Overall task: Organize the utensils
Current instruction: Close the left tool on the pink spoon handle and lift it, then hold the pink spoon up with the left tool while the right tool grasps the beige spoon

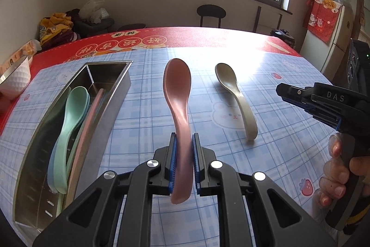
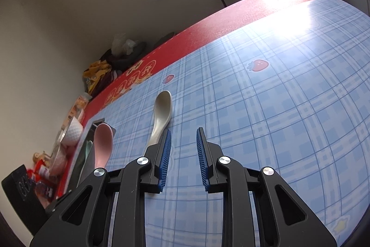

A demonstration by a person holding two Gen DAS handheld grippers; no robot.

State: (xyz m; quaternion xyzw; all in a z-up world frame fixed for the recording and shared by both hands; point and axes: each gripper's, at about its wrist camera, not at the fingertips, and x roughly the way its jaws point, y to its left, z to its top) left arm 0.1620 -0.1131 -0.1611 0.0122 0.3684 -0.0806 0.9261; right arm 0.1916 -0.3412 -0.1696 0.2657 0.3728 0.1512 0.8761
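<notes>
The left tool pinches the pink spoon by its handle, pads on the two side edges, bowl pointing away and lifted clear of the bench. The right tool is spread with nothing between its pads, hovering just right of the beige spoon, which lies on the bench with its bowl at the far end. The metal tray stands at the left and already holds a green spoon and other pale pieces.

These spoons look like moulded plastic: light, stiff, smooth and a little glossy, so likely to slip or swivel in a light pinch. The handle is narrow and curved, and gripped at its near end the long bowl acts as a lever, so the pink spoon may pivot downward if the squeeze eases. A hold nearer the middle of the handle would steady it. The beige spoon arches off the bench along its handle, which probably gives the pads room to close on its sides. Little risk of breakage; a drop would likely only clatter
</notes>
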